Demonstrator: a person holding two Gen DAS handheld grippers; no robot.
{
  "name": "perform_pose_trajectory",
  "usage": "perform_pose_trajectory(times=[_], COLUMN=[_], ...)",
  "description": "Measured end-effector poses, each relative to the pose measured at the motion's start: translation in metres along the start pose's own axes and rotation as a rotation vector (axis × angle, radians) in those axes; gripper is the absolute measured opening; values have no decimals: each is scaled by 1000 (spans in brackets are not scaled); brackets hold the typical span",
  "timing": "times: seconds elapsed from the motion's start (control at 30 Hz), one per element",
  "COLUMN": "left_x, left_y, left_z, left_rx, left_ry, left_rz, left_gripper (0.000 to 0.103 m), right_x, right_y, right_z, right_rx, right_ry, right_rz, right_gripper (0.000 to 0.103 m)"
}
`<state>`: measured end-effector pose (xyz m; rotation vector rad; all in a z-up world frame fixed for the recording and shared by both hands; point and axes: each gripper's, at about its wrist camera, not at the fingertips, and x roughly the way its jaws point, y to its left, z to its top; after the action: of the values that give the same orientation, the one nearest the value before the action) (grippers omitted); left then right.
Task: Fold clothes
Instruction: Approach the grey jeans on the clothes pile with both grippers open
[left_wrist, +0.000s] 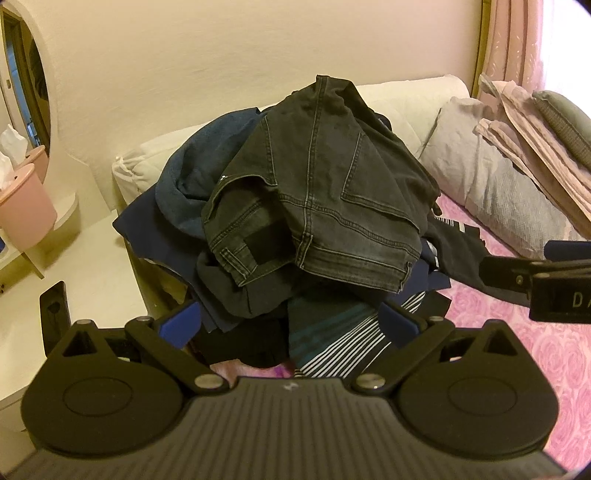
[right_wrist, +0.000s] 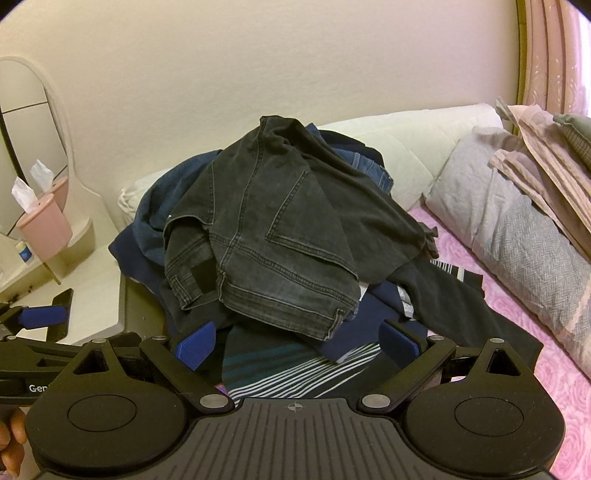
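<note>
Far left: tall arched mirror with a cream frame (right_wrist: 26, 122), and below it a round pink plastic tissue holder (right_wrist: 46, 225) with white tissue poking out the top, sitting on a cream bench (left_wrist: 92, 266) beside the bed

Left tool (left_wrist: 291, 321) spread wide, blue pads well apart, nothing pinched between them, tilted down at the near edge of the pile; also peeking into the right wrist view at the left edge, with fingers of a hand (right_wrist: 11, 439) just visible under it

Middle: big heap of dark clothes (right_wrist: 295, 258) dumped on the bed, leaning back against a long cream quilted headboard cushion (right_wrist: 406, 147). On top, washed-black denim jeans (left_wrist: 317, 192), crumpled, waistband and back pocket facing the cameras. Under and left of those, a dark blue knit or fleece piece (left_wrist: 192, 166). At the front of the heap, closest to both tools, a navy garment with white and teal stripes (right_wrist: 288, 373). Black top with white stripes (right_wrist: 454, 273) trailing out to the right onto a pink rose-patterned bedsheet (right_wrist: 554, 406)

Right tool (right_wrist: 297, 347) also gaping wide, empty, hovering just in front of the striped piece, not touching as far as can be told

Right side: grey herringbone pillow (right_wrist: 517, 229), then folded dusty-pink bedding (right_wrist: 546, 162) stacked on it, and pink curtains (left_wrist: 517, 40) in the corner
</note>
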<state>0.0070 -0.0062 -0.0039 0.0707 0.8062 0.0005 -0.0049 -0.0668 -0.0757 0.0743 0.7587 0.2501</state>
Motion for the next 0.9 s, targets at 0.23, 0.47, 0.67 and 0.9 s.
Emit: perform_pose_trajectory(times=[0.23,0.47,0.67,0.9], left_x=[-1,-1,-1,-1], left_y=[-2,-4,-6,-9], left_z=[-3,-4,-4,-6], left_rx=[1,14,23,26], left_ry=[3,12,14,20], left_rz=[0,5,12,26], left_gripper=[101,101,101,101], right_x=[1,1,1,1], right_y=[0,-1,-4,-7], right_z=[3,2,-4,-6], right_rx=[-3,-2,4,6], right_ry=[7,11,15,19], right_rz=[1,0,1,8], right_gripper=[97,97,97,97])
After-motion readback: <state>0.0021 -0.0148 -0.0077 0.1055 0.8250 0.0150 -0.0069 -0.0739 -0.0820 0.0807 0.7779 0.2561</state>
